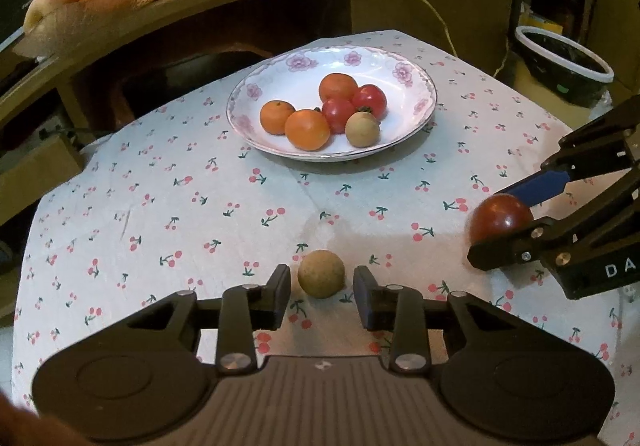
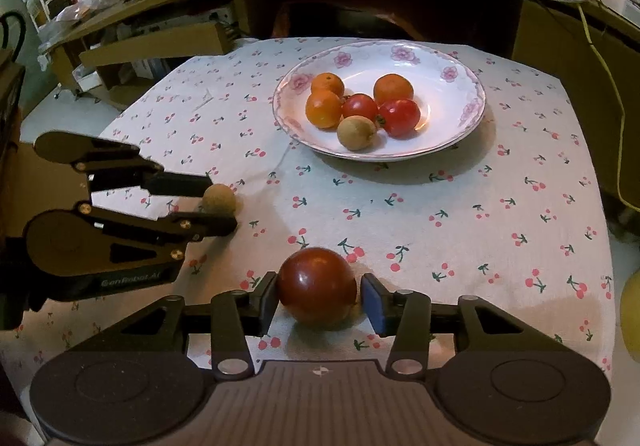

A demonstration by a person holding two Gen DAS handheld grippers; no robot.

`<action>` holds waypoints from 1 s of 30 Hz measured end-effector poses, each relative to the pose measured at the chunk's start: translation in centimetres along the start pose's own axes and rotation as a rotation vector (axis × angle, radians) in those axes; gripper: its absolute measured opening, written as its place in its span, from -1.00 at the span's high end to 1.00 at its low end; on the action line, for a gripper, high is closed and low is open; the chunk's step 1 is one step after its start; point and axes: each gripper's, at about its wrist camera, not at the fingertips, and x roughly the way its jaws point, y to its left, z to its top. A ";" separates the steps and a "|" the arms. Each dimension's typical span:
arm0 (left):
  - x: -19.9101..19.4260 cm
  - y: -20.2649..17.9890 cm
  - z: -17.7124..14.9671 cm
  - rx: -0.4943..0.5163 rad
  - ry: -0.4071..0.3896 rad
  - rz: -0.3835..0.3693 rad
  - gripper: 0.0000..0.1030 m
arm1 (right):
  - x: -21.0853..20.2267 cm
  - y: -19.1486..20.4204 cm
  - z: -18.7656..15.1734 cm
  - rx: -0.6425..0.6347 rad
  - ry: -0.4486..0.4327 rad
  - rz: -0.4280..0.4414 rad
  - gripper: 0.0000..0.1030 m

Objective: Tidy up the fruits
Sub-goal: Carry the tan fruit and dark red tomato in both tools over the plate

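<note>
A dark red tomato (image 2: 317,288) lies on the cherry-print surface (image 2: 440,213), near its front edge. A small tan round fruit (image 1: 321,274) lies to its left, well apart. Behind them a floral white plate (image 2: 460,125) holds three oranges (image 2: 323,109), two red tomatoes (image 2: 399,117) and another tan fruit (image 2: 355,132), clustered touching.
</note>
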 end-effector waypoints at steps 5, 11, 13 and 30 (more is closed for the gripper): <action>0.0 0.1 0.0 -0.012 0.004 -0.008 0.23 | 0.1 0.2 0.0 -0.008 0.003 0.002 0.11; 0.1 0.4 -0.1 -0.030 -0.004 -0.020 0.23 | -0.1 0.1 -0.4 0.006 0.019 0.004 0.12; 0.1 0.4 0.0 -0.038 -0.004 -0.022 0.23 | -0.2 0.1 -0.5 0.003 0.017 0.003 0.12; -0.1 -0.3 0.2 -0.040 0.002 -0.031 0.41 | -0.5 0.2 -0.1 -0.022 0.007 -0.021 0.25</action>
